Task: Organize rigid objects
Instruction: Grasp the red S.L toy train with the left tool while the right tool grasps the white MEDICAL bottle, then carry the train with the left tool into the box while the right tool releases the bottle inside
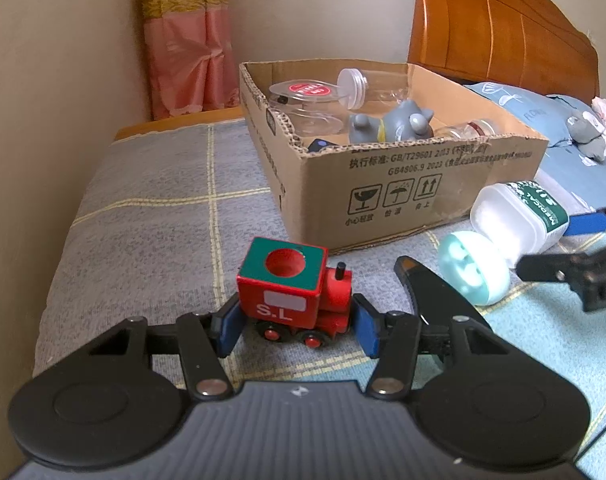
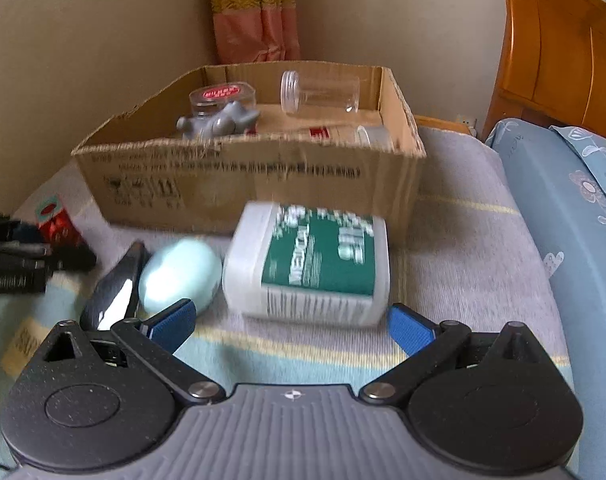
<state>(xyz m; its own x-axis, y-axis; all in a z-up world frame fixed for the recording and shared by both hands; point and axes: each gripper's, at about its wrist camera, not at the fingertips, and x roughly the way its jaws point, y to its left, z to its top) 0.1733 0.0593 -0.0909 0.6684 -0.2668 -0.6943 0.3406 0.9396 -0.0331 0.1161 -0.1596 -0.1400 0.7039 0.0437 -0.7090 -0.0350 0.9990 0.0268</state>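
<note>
Bed with a grey checked blanket [image 1: 151, 208]; a cardboard box [image 1: 403, 196] sits on it toward the wall. Left gripper [image 1: 295, 326] is closed on a red toy train [image 1: 293, 300] with a green roof, blue pads pressing both sides, wheels on the blanket just in front of the box's near corner. Right gripper [image 2: 291, 326] hangs wide open with nothing between the pads; a white bottle with a green label [image 2: 309, 264] lies on its side just ahead of it, close against the box front. Beside the bottle, to its left in the right wrist view, a pale teal round object [image 2: 181, 274], and next to that a black and shiny flat tool [image 2: 117, 290], kind not clear. Right view is blurred. Inside the box: a grey animal figure [image 1: 391, 126], a clear jar with a white screw neck [image 1: 355, 84], a clear round container with a red label [image 1: 309, 90], a small bottle [image 1: 473, 128] at the near-right wall. Wooden headboard [image 1: 503, 28] and blue pillow [image 1: 535, 108] behind; pink curtain [image 1: 187, 36] in the corner.
</note>
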